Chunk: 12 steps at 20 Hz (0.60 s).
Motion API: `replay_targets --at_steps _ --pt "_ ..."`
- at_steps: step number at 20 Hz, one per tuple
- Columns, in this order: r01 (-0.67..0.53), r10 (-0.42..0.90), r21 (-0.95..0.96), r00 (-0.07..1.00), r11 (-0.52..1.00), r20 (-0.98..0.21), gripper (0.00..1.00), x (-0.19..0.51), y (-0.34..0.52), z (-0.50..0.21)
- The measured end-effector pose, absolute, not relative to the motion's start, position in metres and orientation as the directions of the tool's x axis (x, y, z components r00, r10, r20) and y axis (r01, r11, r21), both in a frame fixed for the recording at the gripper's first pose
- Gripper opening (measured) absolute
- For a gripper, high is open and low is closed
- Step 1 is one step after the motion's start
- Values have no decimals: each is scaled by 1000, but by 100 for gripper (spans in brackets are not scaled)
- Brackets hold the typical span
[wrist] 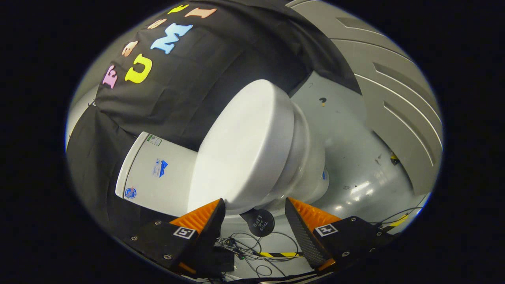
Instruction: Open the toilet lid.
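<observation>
The toilet lid (pixel 246 146) lies shut on the bowl (pixel 305 165), its broad white top facing the hand-held gripper (pixel 255 215). The view is rolled, so the toilet appears tipped. The lid's long axis runs from the cistern (pixel 158 173), where the hinge end must sit, away to the free front end, which is the part of the lid farthest from the cistern.

The hand-held gripper's fingers stand well apart and hold nothing. One side edge of the lid lies just ahead of them, roughly in line with the gap between the tips; whether either tip touches it cannot be told, though a sliver of space seems to remain.

Judgement: lifting has not begun. The move turns on getting a finger under the lid's rim, and the front end, away from the cistern, should give more leverage than the side edge now nearest.

Loose cables (pixel 252 252) lie on the floor (pixel 355 157) below the bowl.
</observation>
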<state>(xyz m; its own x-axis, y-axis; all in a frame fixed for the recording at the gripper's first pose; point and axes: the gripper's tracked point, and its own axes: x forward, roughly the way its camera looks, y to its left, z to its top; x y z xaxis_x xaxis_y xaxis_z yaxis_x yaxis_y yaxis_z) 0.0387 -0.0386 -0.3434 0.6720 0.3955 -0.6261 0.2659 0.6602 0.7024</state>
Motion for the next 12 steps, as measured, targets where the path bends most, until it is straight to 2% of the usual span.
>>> replay_targets --at_steps 3,4,10,12 --pt "291 429 749 673 595 -602 92 37 -32 -343" --pt "294 436 756 672 585 -598 87 35 -30 -344" --pt "306 466 767 649 564 -602 73 28 -20 -352" --pt "349 457 761 637 546 -620 59 24 -26 -360"
